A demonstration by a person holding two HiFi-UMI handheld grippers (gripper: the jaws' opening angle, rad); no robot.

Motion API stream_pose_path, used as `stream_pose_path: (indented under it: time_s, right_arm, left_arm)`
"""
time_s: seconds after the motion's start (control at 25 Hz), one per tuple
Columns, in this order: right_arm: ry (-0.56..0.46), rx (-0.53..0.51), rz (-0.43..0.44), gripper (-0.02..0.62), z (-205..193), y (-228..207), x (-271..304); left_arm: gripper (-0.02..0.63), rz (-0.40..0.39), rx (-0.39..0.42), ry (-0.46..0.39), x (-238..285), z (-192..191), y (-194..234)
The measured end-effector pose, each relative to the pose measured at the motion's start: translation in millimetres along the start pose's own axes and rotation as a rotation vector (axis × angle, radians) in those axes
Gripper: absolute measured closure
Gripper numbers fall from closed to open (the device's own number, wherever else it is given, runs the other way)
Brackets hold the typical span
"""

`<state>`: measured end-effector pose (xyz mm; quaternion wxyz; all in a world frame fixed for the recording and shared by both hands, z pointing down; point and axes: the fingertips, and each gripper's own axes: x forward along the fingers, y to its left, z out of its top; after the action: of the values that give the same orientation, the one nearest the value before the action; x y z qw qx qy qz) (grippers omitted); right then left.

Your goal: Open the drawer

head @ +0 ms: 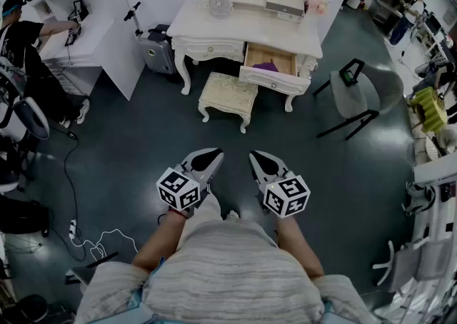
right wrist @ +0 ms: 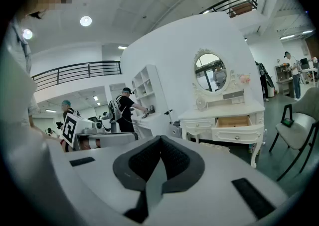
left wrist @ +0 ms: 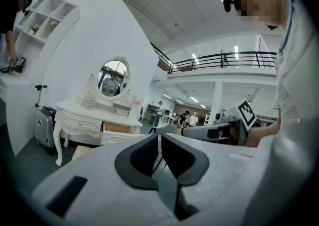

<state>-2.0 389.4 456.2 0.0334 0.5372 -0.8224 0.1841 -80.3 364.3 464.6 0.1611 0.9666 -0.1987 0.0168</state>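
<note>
A white dressing table with an oval mirror stands across the dark floor, far from me. Its right drawer is pulled out and something purple lies inside; the left drawer is closed. The open drawer also shows in the left gripper view and the right gripper view. My left gripper and right gripper hover side by side close to my body, well short of the table. The left gripper and the right gripper are both shut with nothing between the jaws.
A padded white stool sits before the table. A grey chair stands to its right and a suitcase to its left. A person works at a white desk on the left. Cables lie on the floor.
</note>
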Motion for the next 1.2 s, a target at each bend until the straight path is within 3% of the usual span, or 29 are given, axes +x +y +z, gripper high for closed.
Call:
stream_pose_path:
  time_s: [1.2]
  right_arm:
    - [-0.038,0.003,0.043,0.584,8.5,-12.2,1.2]
  left_arm:
    - [0.578,0.008,0.0,-0.005,18.4,1.8,-0.4]
